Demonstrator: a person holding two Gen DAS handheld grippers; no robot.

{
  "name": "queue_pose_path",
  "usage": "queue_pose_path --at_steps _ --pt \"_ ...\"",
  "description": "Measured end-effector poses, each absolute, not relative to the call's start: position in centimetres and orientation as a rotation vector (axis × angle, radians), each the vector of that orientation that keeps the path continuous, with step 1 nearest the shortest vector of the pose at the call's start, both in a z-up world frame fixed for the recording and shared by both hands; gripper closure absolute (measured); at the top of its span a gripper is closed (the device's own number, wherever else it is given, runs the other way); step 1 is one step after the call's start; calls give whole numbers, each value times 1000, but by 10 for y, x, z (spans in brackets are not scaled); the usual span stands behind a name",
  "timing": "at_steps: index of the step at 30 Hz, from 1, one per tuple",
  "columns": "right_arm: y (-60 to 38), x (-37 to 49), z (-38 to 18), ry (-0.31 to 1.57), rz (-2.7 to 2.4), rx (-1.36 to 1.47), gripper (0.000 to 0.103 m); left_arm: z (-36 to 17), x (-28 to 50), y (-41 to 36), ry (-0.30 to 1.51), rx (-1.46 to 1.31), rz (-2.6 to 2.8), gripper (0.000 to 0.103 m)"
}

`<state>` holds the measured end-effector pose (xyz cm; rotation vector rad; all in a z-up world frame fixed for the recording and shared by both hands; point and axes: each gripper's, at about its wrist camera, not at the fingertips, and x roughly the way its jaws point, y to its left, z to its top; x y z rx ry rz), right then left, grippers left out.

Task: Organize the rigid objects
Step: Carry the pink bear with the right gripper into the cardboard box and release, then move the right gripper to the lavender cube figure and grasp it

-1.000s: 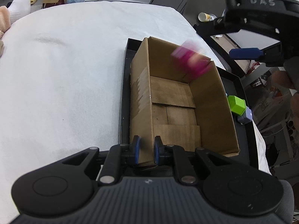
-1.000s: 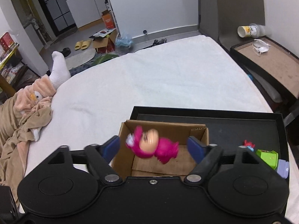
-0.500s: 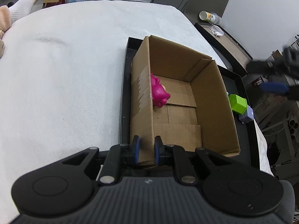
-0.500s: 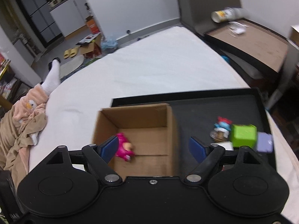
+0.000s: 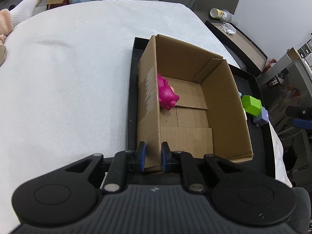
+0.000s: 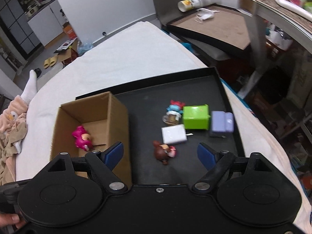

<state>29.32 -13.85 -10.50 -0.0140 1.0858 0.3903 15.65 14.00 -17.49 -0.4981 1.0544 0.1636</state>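
Observation:
An open cardboard box stands in a black tray. A pink toy figure lies inside against the box's left wall. My left gripper is shut on the box's near left wall. My right gripper is open and empty above the tray, over a brown toy figure. Beyond it lie a white block, a green cube, a lilac block and a blue-and-red figure.
The tray rests on a white-covered bed. A dark side table with a cup stands behind. Shelving is at right. A person's socked foot and beige clothing are at left.
The pink figure dropped from my right gripper into the box and came to rest. My right gripper then swung right, over the loose toys in the tray. The left gripper stayed put.

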Motion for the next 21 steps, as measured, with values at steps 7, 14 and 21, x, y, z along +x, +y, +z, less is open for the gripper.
queue_pose_path --at_steps 7,14,21 --pt "-167 290 -106 1061 356 26 16 -173 154 138 1059 -487 176 89" --pt "-201 299 -117 1014 274 20 17 -171 156 134 1069 -471 200 89" --pt "-216 318 -135 1009 255 21 26 -169 157 129 1082 -446 226 89"
